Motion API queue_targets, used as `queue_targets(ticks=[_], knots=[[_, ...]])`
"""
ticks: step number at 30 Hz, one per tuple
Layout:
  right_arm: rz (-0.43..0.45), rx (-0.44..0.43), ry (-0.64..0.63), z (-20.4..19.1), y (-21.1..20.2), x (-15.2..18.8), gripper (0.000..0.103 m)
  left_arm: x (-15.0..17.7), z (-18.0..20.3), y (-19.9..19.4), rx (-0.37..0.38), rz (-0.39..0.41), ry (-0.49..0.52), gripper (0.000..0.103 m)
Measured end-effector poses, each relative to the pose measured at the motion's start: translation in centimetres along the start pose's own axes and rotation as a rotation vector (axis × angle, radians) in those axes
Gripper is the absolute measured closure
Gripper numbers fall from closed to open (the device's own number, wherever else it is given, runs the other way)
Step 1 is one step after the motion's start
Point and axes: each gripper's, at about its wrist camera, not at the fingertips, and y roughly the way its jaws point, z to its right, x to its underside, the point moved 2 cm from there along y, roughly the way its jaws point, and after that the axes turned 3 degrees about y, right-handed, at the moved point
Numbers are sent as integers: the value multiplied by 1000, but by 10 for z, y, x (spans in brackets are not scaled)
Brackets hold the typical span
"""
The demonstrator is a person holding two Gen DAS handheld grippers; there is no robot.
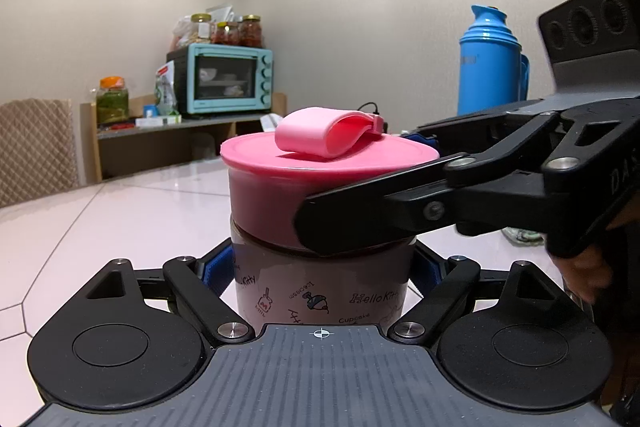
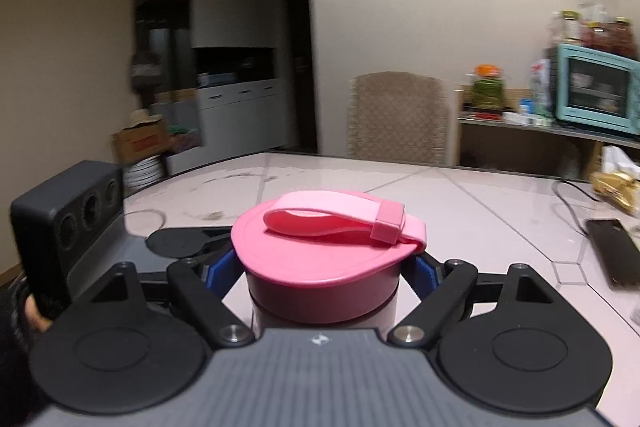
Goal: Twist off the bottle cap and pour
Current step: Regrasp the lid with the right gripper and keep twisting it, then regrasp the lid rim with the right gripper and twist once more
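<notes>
The bottle (image 1: 320, 291), pale-bodied with printed cartoon figures and "Hello Kitty" lettering, stood upright on the white tiled desk (image 1: 120, 211). The left hand-held gripper (image 1: 322, 267) was clamped on the bottle body below the cap, its blue pads (image 1: 214, 269) pressed against both sides. The pink cap (image 1: 316, 167) sat on top of the bottle, with a lighter pink strap loop (image 1: 320, 139) lying across it.

The right hand-held gripper (image 2: 324, 267) came in from the right in the left wrist view and was clamped on the cap's darker pink skirt, one black finger (image 1: 360, 219) lying across its front. In the right wrist view its blue pads (image 2: 222, 267) touched the cap on both sides.

Behind the bottle: a teal toaster oven (image 1: 224, 79) on a shelf, jars (image 1: 226, 31) on top of it, a blue thermos (image 1: 490, 63) at right. A phone (image 2: 612, 251) lay on the desk, well apart from the bottle.
</notes>
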Motion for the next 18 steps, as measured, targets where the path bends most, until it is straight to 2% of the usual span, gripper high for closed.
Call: queue_targets(ticks=[5,10,18], knots=[[-9,-152,-40,20,0,-2,18,0,1,0,0,0,0,13],[-8,-243,-70,29,0,-4,18,1,1,0,0,0,0,13],[-3,-263,-88,30,-2,-7,18,1,2,0,0,0,1,13]])
